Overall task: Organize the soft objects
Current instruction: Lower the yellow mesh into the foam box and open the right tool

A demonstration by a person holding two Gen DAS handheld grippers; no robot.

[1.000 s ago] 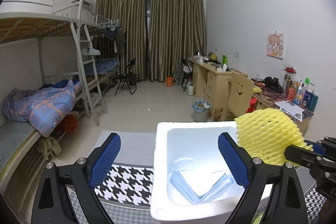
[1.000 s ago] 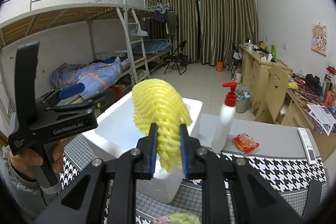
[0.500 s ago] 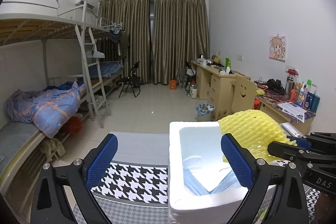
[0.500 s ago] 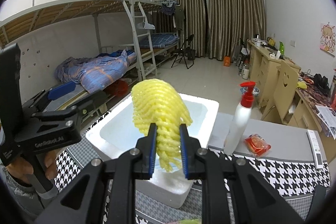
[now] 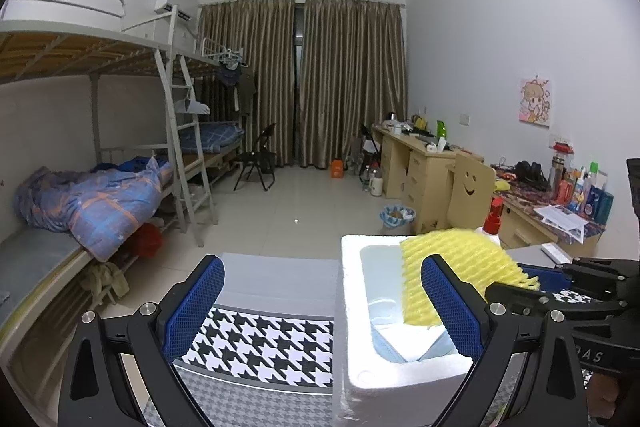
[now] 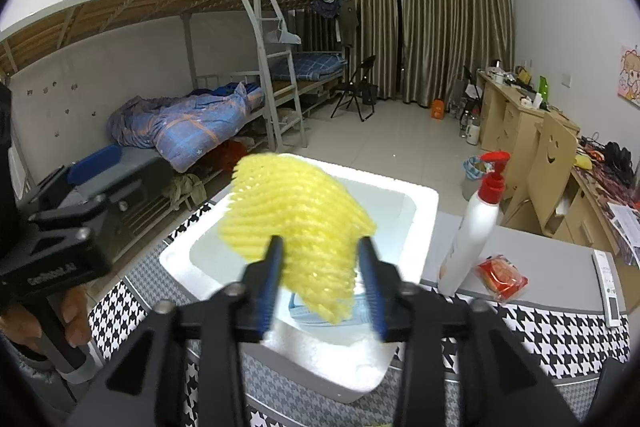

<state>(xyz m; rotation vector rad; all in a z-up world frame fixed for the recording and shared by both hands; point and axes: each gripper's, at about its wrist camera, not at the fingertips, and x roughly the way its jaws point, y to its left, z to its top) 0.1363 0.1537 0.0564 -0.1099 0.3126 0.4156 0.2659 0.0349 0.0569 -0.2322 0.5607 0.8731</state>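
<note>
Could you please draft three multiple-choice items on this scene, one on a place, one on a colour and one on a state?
1. Where is the yellow foam net?
A. Over the white foam box
B. On the floor
C. On the bunk bed

2. What colour is the pump bottle's top?
A. Green
B. Red
C. Black

3. How does the left hand-held gripper stand?
A. Shut on the net
B. Shut on the bottle
C. Open, with nothing between its jaws

Answers: 1 A, the net hangs above the box's opening between the right hand-held gripper's jaws, which have just been opening; 2 B, the pump head is red; 3 C, its blue pads stand wide apart.
</note>
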